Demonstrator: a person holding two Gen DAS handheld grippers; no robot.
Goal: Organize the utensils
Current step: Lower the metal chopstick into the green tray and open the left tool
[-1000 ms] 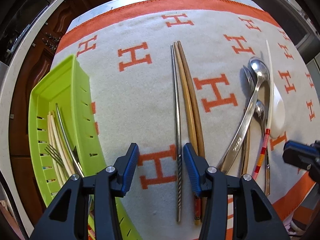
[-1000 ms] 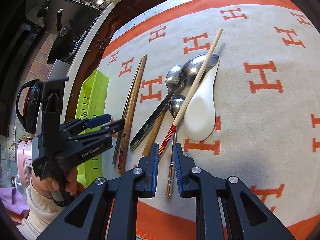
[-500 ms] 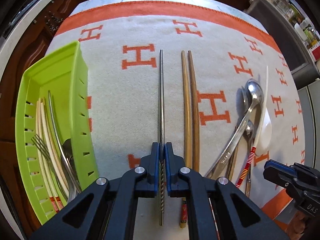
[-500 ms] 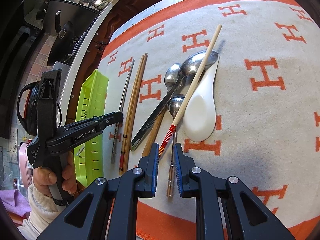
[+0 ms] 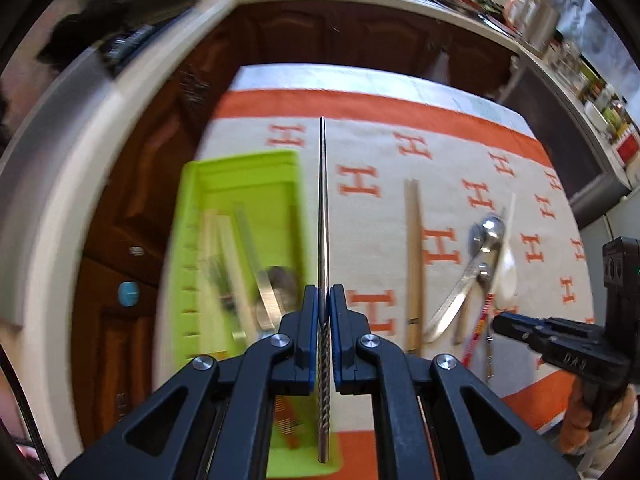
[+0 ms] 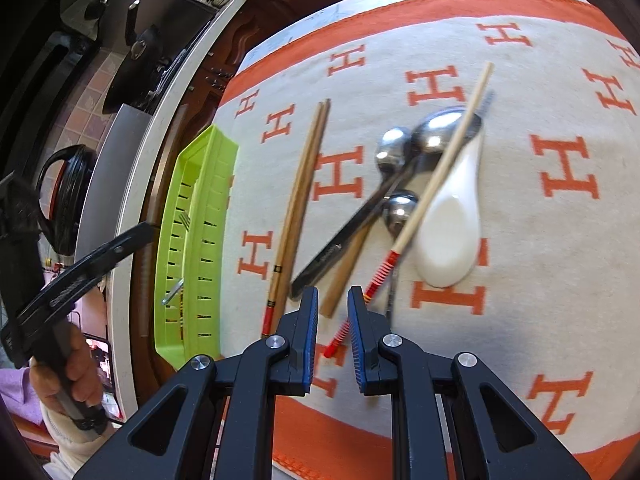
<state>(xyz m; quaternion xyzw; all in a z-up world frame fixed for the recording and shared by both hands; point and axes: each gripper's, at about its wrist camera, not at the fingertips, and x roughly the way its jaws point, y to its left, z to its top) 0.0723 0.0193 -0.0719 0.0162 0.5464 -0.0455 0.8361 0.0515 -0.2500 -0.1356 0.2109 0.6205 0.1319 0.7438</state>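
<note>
My left gripper [image 5: 325,300] is shut on a metal chopstick [image 5: 323,200] and holds it in the air, pointing away, just off the right wall of the green tray [image 5: 240,164]. The tray holds pale chopsticks, a fork and other cutlery, all blurred. My right gripper [image 6: 333,300] hovers low over the cloth, its jaws a narrow gap apart with nothing pinched. Under it lie the striped end of a pale chopstick [image 6: 440,160] and a wooden handle [image 6: 344,276]. Beside them are two wooden chopsticks [image 6: 300,196], metal spoons [image 6: 394,148] and a white ceramic spoon [image 6: 452,236].
An orange-and-cream cloth [image 6: 560,264] with H marks covers the table. The green tray [image 6: 208,152] sits at its left edge, by a dark wooden cabinet [image 5: 132,208]. A hand [image 6: 64,376] holds the left gripper [image 6: 138,234] beside the tray. A pan and kettle stand on the far counter.
My left gripper closed on the metal chopstick, lifted it off the cloth and carried it left toward the green tray. The right gripper shifted slightly left, its narrow gap unchanged.
</note>
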